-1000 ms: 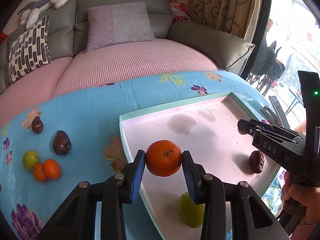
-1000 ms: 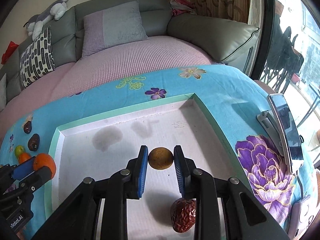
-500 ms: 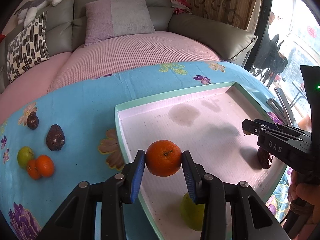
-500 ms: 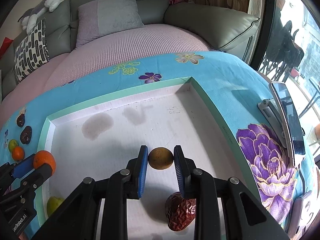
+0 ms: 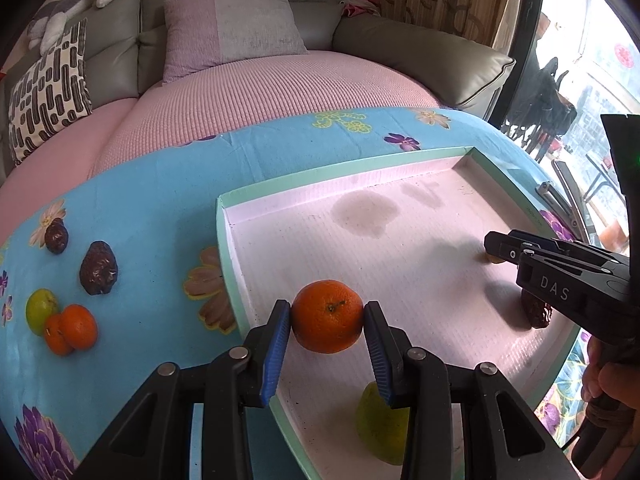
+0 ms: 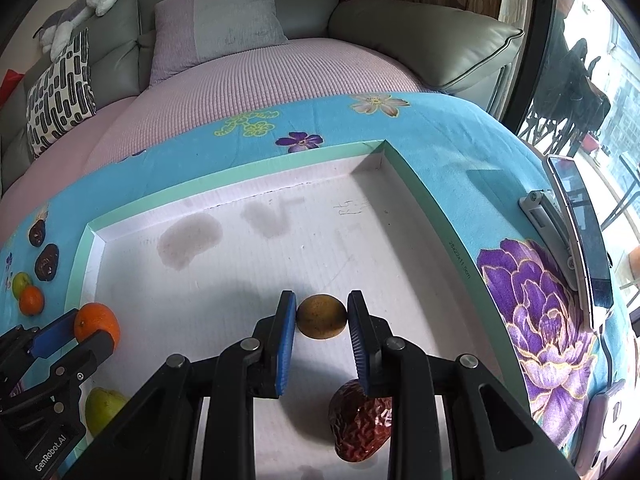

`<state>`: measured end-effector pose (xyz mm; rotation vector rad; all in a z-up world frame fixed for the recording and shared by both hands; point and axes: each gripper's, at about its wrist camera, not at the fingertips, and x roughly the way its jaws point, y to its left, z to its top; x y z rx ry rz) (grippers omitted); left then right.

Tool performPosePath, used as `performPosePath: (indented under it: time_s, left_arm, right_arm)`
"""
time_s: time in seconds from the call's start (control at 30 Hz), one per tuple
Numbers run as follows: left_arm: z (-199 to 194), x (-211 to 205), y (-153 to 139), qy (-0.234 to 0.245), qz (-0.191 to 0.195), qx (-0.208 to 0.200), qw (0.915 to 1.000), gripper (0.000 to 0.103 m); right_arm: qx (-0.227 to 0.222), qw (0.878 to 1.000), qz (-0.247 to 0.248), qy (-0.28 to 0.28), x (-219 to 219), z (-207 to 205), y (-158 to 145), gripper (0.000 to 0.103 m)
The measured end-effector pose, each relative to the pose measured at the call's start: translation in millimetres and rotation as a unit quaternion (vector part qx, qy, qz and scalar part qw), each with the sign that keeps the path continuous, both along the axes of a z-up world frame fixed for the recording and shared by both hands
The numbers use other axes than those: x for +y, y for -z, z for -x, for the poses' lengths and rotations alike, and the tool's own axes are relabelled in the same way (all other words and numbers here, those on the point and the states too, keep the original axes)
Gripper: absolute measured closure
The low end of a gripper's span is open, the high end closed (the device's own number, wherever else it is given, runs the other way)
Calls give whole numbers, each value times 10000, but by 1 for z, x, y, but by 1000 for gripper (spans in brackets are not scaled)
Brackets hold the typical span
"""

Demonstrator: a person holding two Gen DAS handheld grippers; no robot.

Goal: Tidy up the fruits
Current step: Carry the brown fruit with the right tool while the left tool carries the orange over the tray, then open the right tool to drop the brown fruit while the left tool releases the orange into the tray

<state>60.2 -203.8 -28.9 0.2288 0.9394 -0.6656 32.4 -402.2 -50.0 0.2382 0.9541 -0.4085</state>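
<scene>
Orange and round, one mandarin (image 5: 327,316) sits clamped in the left gripper (image 5: 326,334) above the tray (image 5: 225,240)'s near-left corner; one green fruit (image 5: 380,432) lies below its right finger; left of it, on the cloth (image 5: 152,216), two dates, one green fruit and what looks like two small oranges. From the right wrist, the right gripper (image 6: 321,332) grips one brown fruit (image 6: 321,317) over the tray; one red date (image 6: 360,424) lies just beneath.

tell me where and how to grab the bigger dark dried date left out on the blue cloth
Grip the dried date across its narrower middle, coming straight down from above. It lies flat on the blue cloth, longer one way than the other, so the fingers should close on its two long flanks. It lies apart from the smaller date and the green fruit, leaving room for both fingers.
</scene>
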Motion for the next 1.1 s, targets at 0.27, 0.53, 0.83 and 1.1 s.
performPosePath:
  time_s: [0.27, 0.53, 0.83, 1.1]
  left_arm:
    - [0, 0, 2, -9, -6, 70, 10000, 63]
    - [1, 0, -3, 53, 12, 73, 10000, 62]
    - [3, 6, -15, 55, 63, -70, 9999, 52]
    - [-9, 26, -25, -486, -3, -166, 9987, 38]
  right_arm:
    - [12, 10000, 39, -16, 0, -1, 1, 75]
    - [16, 10000, 44, -20, 0, -1, 1, 75]
    - [10, 10000, 65, 33, -1, -1, 1, 62]
    - [-62, 10000, 4, -23, 0, -2, -2, 35]
